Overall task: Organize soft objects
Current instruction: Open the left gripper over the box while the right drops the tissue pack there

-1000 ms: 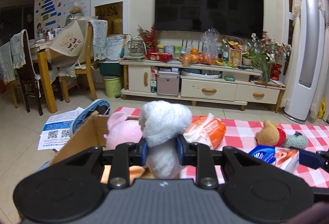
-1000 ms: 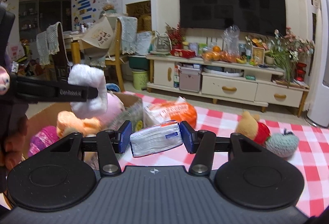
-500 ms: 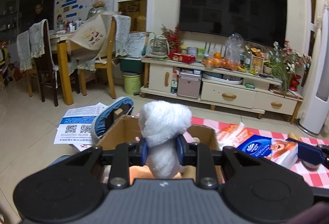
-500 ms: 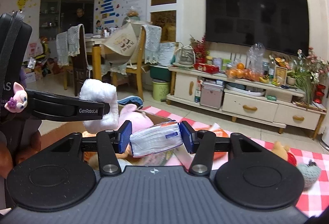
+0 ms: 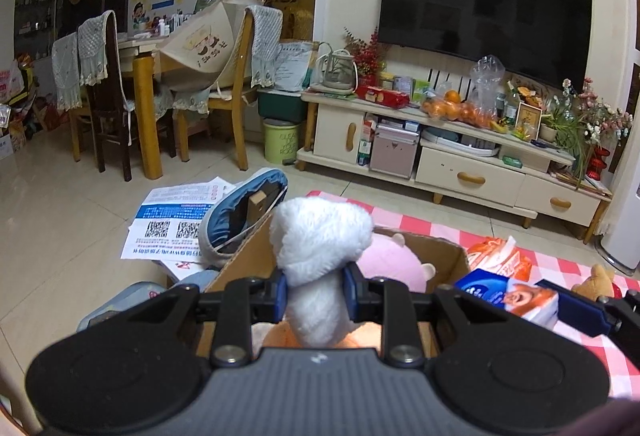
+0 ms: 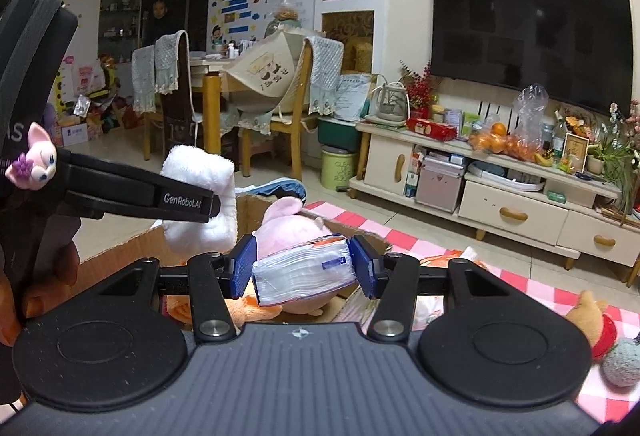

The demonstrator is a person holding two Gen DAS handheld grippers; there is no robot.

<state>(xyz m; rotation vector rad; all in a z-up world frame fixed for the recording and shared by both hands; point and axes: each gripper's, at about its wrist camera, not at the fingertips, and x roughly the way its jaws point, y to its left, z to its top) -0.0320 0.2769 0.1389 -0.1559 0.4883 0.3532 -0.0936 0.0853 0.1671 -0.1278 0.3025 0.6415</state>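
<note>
My left gripper (image 5: 315,294) is shut on a white plush toy (image 5: 320,252) and holds it above an open cardboard box (image 5: 252,256). The box holds a pink plush (image 5: 390,266) and an orange plush (image 5: 276,336). My right gripper (image 6: 305,268) is shut on a tissue pack (image 6: 304,274) and holds it over the box's right side; the pack also shows in the left wrist view (image 5: 508,296). In the right wrist view the left gripper's finger (image 6: 136,191) with the white plush (image 6: 200,195) is at left, with the pink plush (image 6: 292,228) beyond.
A red-checked cloth (image 6: 520,284) covers the floor, with an orange bag (image 5: 500,260), a bear plush (image 6: 592,324) and a grey knitted toy (image 6: 624,360) on it. Papers (image 5: 176,224) and a blue slipper (image 5: 244,211) lie left of the box. A TV cabinet (image 5: 460,163) stands behind.
Both grippers have moved left with their loads, from over the cloth to above the box. The white plush and tissue pack remain gripped.
</note>
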